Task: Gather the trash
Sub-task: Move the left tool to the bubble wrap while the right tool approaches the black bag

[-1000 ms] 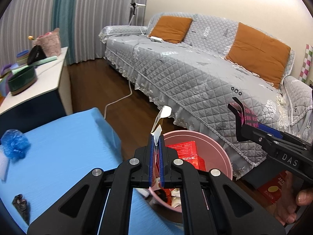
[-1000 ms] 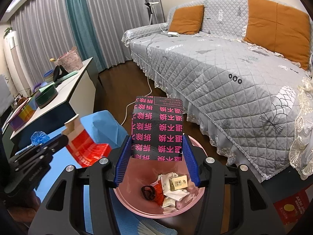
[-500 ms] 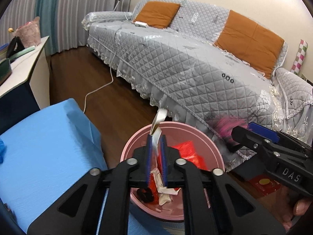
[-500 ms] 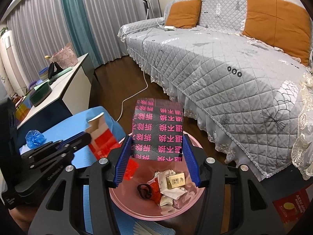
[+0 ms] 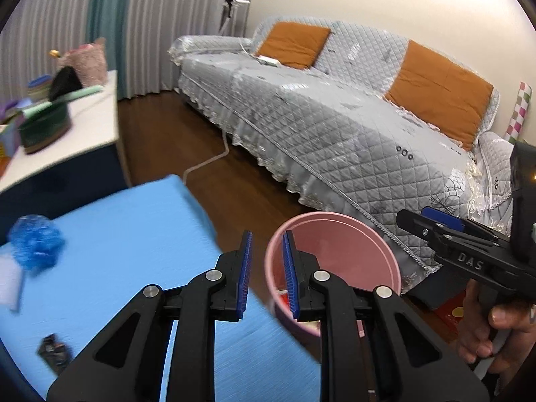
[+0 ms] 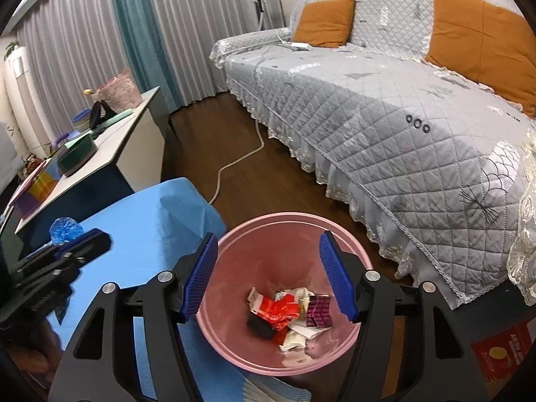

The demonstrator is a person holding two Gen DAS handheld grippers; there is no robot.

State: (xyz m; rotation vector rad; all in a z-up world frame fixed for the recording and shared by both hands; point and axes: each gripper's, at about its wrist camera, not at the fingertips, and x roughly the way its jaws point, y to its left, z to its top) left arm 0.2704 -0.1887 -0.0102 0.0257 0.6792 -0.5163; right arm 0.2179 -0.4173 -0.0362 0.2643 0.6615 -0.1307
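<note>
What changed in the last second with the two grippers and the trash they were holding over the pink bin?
Both let go. The right gripper opened and its black-and-pink wrapper now lies in the pink bin. The left gripper, jaws just opening, is empty; its red-and-white wrapper has gone, and it has swung left toward the blue table. The bin and the blue wad stayed put.

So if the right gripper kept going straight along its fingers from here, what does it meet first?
Most likely the pink bin: the open, empty right gripper points down into its mouth, so it would probably reach the trash pile at the bottom. Depth is hard to judge.
</note>
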